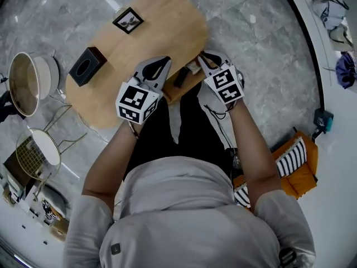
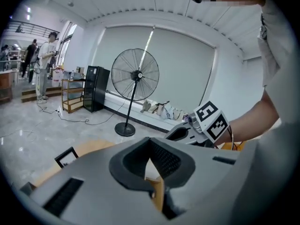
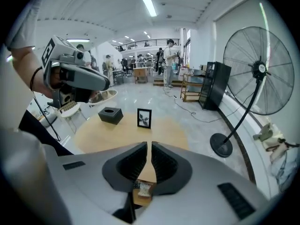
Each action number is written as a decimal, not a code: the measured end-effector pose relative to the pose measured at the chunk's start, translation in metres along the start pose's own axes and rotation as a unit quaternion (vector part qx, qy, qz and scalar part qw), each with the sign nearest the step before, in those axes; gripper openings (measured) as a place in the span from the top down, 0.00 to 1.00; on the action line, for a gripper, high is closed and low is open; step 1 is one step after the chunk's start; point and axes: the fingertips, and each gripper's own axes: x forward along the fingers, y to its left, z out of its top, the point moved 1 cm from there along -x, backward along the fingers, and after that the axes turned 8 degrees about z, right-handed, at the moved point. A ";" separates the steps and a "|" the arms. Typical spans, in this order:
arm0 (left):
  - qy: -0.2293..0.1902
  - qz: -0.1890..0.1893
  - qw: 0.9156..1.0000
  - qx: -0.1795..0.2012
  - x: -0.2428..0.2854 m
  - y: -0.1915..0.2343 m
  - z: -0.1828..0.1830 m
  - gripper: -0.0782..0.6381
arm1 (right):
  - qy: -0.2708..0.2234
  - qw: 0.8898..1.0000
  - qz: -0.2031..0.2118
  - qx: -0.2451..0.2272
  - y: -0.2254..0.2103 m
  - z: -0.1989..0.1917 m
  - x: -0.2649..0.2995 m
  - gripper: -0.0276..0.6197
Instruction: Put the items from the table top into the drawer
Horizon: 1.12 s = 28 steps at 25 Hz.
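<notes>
Two items wait, box [image 1: 87, 66] and frame [image 1: 128, 20], upper left on table [image 1: 162, 35] | left gripper [image 2: 150, 142] and right gripper [image 3: 149, 145] clenched, empty | I'd open wide before descending squarely.

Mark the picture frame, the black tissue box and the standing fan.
picture frame [image 1: 128, 20]: head view, centre of its picture.
black tissue box [image 1: 85, 67]: head view, its top face.
standing fan [image 3: 259, 68]: right gripper view, its hub.
</notes>
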 end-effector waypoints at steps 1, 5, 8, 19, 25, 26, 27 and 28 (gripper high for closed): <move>-0.006 0.003 1.000 0.005 -0.008 0.000 0.011 0.88 | -0.009 1.000 -0.002 -0.009 0.001 0.015 -0.011 0.88; -0.029 0.016 0.999 0.008 -0.042 0.000 0.053 0.88 | -0.041 0.998 -0.007 -0.040 0.010 0.072 -0.058 0.91; -0.051 0.020 0.998 0.021 -0.067 -0.003 0.090 0.88 | -0.071 0.996 -0.010 -0.061 0.016 0.113 -0.093 0.91; -0.130 0.070 0.988 0.037 -0.155 -0.023 0.176 0.88 | -0.196 0.978 0.003 -0.075 0.033 0.198 -0.212 0.91; -0.165 0.132 0.977 0.023 -0.186 -0.036 0.195 0.88 | -0.221 0.969 0.033 -0.105 0.034 0.208 -0.245 0.91; -0.168 0.142 0.975 0.020 -0.190 -0.037 0.194 0.88 | -0.220 0.968 0.038 -0.112 0.036 0.207 -0.244 0.91; -0.170 0.151 0.974 0.014 -0.193 -0.038 0.193 0.88 | -0.218 0.968 0.045 -0.118 0.038 0.207 -0.242 0.91; -0.171 0.160 0.972 0.008 -0.197 -0.039 0.190 0.88 | -0.217 0.967 0.052 -0.122 0.040 0.207 -0.240 0.91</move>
